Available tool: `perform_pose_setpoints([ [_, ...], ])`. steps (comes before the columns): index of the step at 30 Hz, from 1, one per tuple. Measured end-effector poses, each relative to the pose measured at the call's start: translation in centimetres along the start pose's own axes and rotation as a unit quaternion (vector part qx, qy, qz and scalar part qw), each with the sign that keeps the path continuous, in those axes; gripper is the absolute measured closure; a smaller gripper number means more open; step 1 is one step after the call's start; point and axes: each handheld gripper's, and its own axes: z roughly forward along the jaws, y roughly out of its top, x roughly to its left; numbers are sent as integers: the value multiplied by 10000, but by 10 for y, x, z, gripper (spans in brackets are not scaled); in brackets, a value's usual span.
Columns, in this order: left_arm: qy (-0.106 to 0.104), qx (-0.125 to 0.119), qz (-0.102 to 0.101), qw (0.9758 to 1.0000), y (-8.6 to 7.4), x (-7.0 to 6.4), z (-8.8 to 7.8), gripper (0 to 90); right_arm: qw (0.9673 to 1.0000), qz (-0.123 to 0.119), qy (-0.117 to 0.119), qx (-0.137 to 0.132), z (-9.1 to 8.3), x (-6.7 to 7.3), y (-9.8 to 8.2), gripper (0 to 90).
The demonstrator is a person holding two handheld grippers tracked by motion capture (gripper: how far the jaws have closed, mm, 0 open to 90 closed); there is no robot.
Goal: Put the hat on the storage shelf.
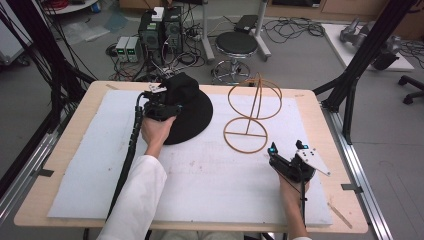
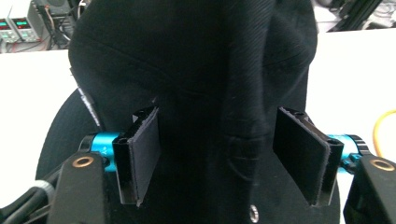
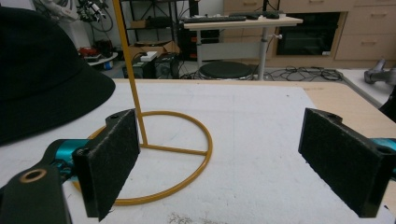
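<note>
A black brimmed hat (image 1: 194, 119) lies on the white mat (image 1: 215, 185), left of centre. My left gripper (image 1: 171, 108) is at its crown, open, with a raised fold of the hat (image 2: 201, 70) standing between the spread pads (image 2: 145, 149). A gold wire hat stand (image 1: 252, 112), a ring base with a pole and an upper ring, is right of the hat. My right gripper (image 1: 286, 148) rests near the mat's right front, open and empty. In the right gripper view the gripper (image 3: 233, 163) faces the stand's base ring (image 3: 205, 149), and the hat (image 3: 42, 70) is at the left.
The mat covers a wooden table (image 1: 330, 125) framed by black metal struts (image 1: 365, 50). Behind the table are a round stool (image 1: 236, 45), computer boxes (image 1: 160, 32) and cables on the floor. Bare mat lies between the two hands.
</note>
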Motion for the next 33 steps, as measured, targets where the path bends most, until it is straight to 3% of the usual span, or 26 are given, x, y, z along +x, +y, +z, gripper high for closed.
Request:
perform_pose_setpoints([
  [6,14,-102,123,9999,0,-1,-1,464,10000,84,30,-11,0,0,0,117],
  [9,-83,-147,175,9997,0,-3,-1,588,9999,104,26,5,0,0,0,117],
  [11,30,-142,329,9994,-1,-7,0,670,9999,105,49,-11,0,0,0,117],
  [16,1,-86,242,9997,-1,-4,0,830,9999,121,85,-5,0,0,0,117],
  [33,-24,-120,268,9996,-2,-3,0,866,9999,91,57,10,2,-1,0,117],
])
